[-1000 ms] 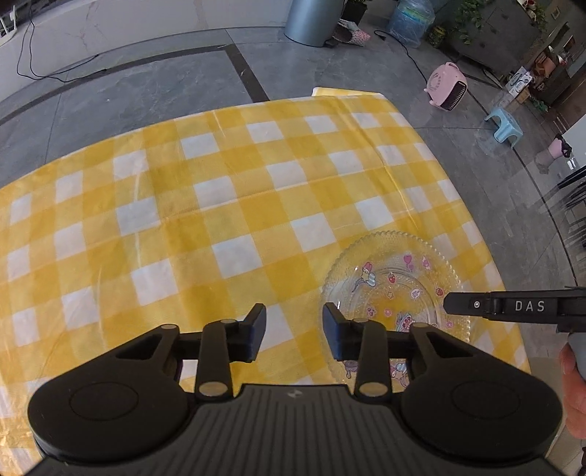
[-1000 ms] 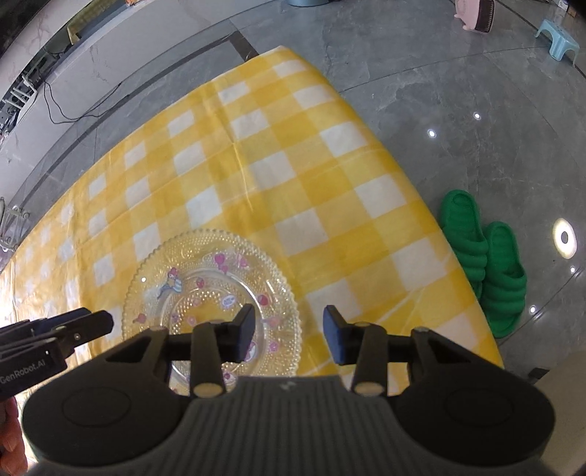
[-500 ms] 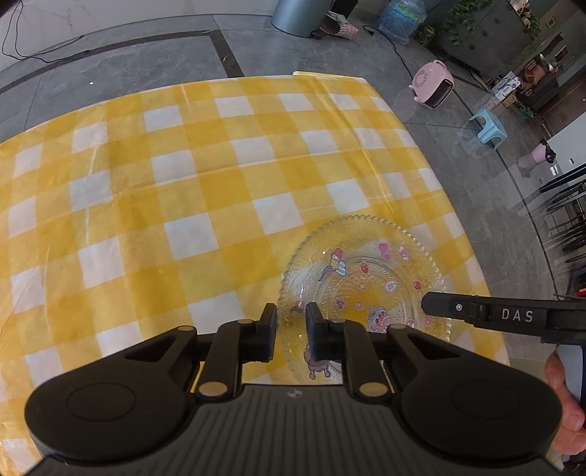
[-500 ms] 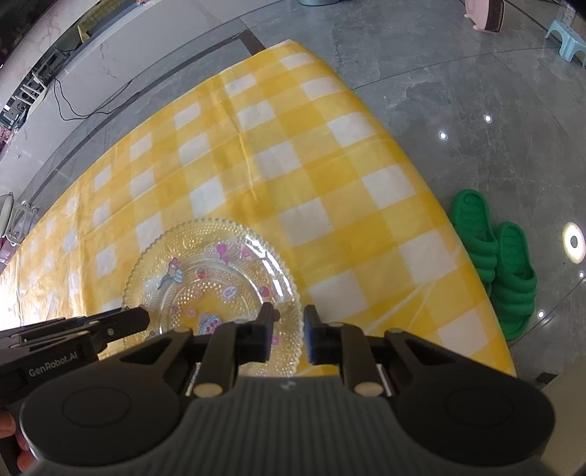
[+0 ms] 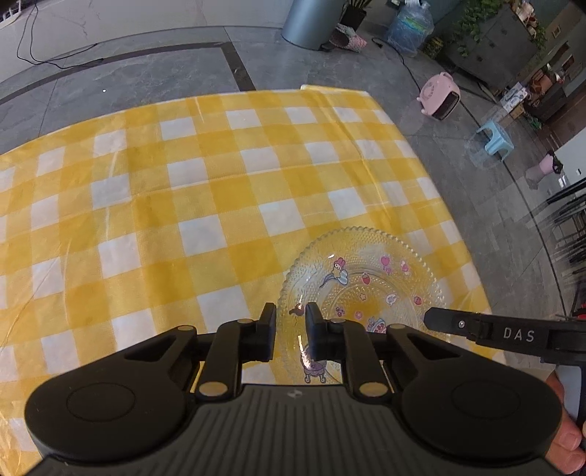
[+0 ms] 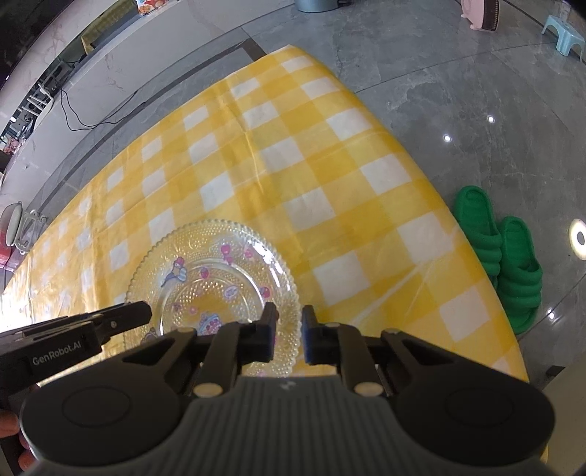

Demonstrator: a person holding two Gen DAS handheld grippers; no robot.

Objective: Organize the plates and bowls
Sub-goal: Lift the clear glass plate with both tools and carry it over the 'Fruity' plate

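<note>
A clear glass plate (image 5: 366,289) with cartoon prints and a beaded rim lies on the yellow checked tablecloth (image 5: 183,205) near the table's right end. It also shows in the right wrist view (image 6: 216,278). My left gripper (image 5: 290,335) has its fingers narrowed around the plate's left rim. My right gripper (image 6: 287,337) has its fingers narrowed around the plate's right rim. A small gap still shows between each pair of fingers. Each gripper shows from the side in the other's view, the right (image 5: 487,335) and the left (image 6: 91,326).
The table's right edge (image 6: 457,227) drops to a grey floor with green slippers (image 6: 501,256). Farther off stand a pink heater (image 5: 439,96), a blue stool (image 5: 495,136) and a grey bin (image 5: 311,22).
Both grippers narrowed from wide open to nearly closed around opposite rims of the plate. The left gripper shifted right toward the plate.
</note>
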